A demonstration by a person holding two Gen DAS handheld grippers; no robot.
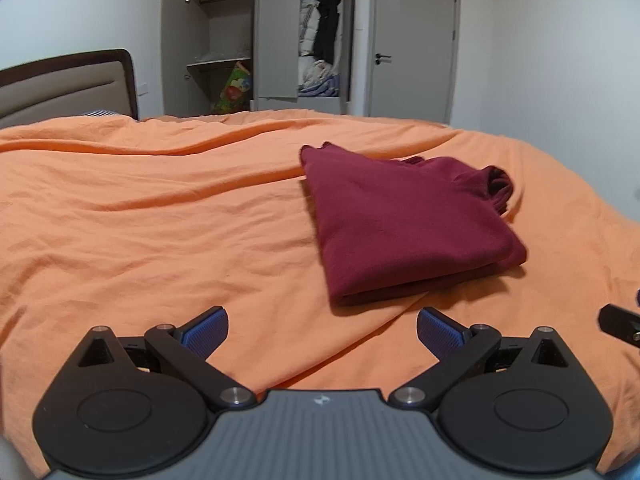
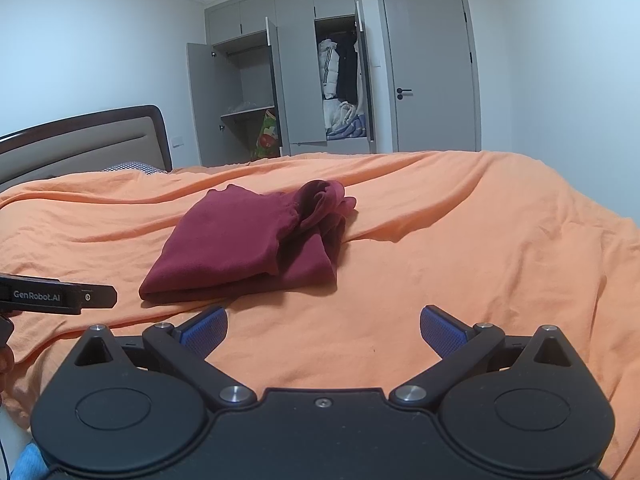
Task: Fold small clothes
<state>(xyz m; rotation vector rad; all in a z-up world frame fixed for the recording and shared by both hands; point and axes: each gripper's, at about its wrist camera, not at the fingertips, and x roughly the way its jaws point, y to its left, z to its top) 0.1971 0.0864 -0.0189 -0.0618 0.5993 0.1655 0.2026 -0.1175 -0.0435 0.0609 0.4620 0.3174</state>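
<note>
Maroon top [image 1: 404,228] lies folded into a compact stack on the orange bedsheet [image 1: 160,220], a little ahead of both grippers and touching neither. Its near fold edge looks clean and doubled, but on the far right side a gathered cuff or neck opening [image 2: 320,204] bunches up and sticks out past the stack. The left gripper [image 1: 322,334] hovers low over the sheet just short of the near edge, spread wide with nothing between its blue pads [image 1: 206,332]. The right gripper [image 2: 323,332] is likewise released and empty, set to the right of the garment, with the body of the other gripper showing at the left edge of its view.

The fold looks nearly done, so what remains is probably tidying. To do that well, I would bring the right gripper to the bunched end, pinch only the loose ribbed part, and tuck it flat under or onto the top layer. The left one should press lightly on the near corner so the stack does not slide or drag the loose sheet along with it
</note>
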